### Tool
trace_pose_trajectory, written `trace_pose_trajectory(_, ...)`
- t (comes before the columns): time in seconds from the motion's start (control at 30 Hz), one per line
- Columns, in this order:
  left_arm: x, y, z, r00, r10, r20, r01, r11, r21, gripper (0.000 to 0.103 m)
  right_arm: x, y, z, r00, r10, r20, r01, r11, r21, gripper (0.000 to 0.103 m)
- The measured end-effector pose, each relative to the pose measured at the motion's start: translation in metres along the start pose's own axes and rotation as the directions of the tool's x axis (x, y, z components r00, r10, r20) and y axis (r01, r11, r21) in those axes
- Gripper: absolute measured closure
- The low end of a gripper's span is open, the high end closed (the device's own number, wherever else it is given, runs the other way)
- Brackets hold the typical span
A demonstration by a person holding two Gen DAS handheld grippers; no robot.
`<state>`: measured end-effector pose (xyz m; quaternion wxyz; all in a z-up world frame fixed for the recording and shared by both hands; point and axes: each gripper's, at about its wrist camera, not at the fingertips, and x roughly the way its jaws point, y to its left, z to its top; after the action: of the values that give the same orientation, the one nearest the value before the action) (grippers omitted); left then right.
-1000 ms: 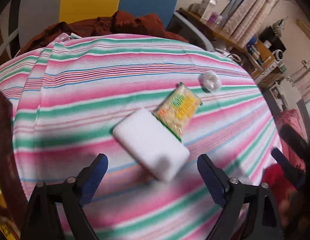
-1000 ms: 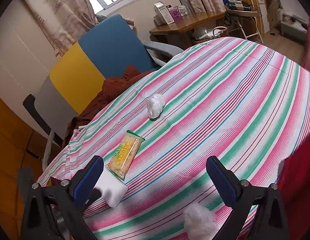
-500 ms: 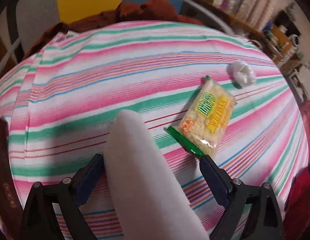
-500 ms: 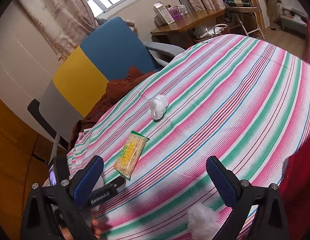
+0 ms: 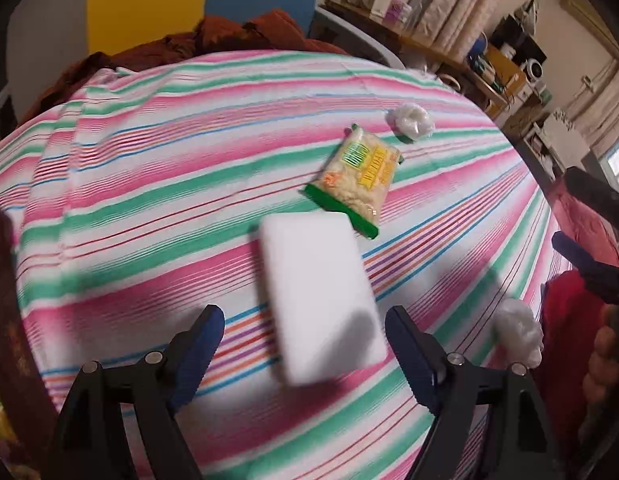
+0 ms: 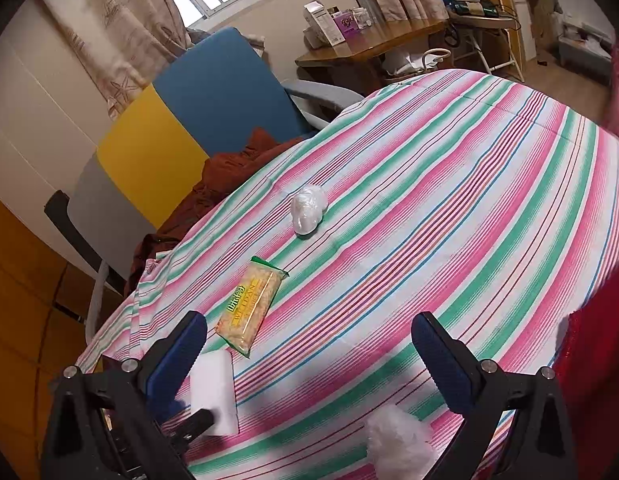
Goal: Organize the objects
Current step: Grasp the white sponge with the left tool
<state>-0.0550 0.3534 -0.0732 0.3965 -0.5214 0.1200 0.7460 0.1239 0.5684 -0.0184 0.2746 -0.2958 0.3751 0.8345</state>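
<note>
My left gripper (image 5: 305,338) stood with its jaws wide, gripping nothing. The sponge (image 5: 319,300), a white block blurred in the left view, lay on the striped cloth (image 5: 149,184) between my left fingers (image 5: 201,340), reaching out past their tips; I could not tell whether either pad touched it. Just beyond the sponge's far end lay the snack pack (image 5: 359,178), its green edge right at the sponge's corner. Past the pack sat a small white wad (image 5: 411,120). My right gripper (image 6: 309,350) also hung wide open and empty, off to the sponge's right. A second wad (image 6: 401,442) lay near the cloth's edge, under the right jaws and well right of the sponge.
</note>
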Motion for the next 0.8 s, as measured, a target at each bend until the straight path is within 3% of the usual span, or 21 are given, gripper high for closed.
trace_pose_trajectory(0.17,-0.006,0.004,0.0,0.999,0.038,0.009,-0.038,0.999,0.038,0.019,0.001,0.0,-0.001,1.0,-0.002,-0.003,0.002,1.0,0.0,0.0)
trace_pose_trajectory(0.3,0.004,-0.003,0.015,0.999,-0.027,-0.03,0.027,1.0,-0.013,0.019,-0.002,-0.002,-0.001,1.0,0.007,0.007,-0.007,1.0,0.017,0.0)
trace_pose_trajectory(0.5,0.038,-0.029,0.033,0.994,0.079,-0.081,-0.077,0.997,0.031,0.019,-0.001,-0.003,-0.001,1.0,0.016,0.002,-0.016,1.0,0.021,0.0)
trace_pose_trajectory(0.53,0.045,-0.031,0.032,0.989,0.11,-0.097,-0.106,0.994,0.041,0.02,-0.001,-0.003,-0.001,1.0,0.02,0.002,-0.02,1.0,0.022,0.0)
trace_pose_trajectory(0.63,0.046,-0.03,0.025,0.989,0.143,-0.043,-0.14,0.988,0.064,0.032,0.0,-0.003,-0.001,1.0,0.025,-0.002,-0.025,0.999,0.021,0.0)
trace_pose_trajectory(0.8,0.04,-0.023,0.017,0.991,0.132,0.0,-0.132,0.989,0.073,0.045,0.004,0.002,-0.001,1.0,0.012,-0.017,-0.012,1.0,-0.004,0.0)
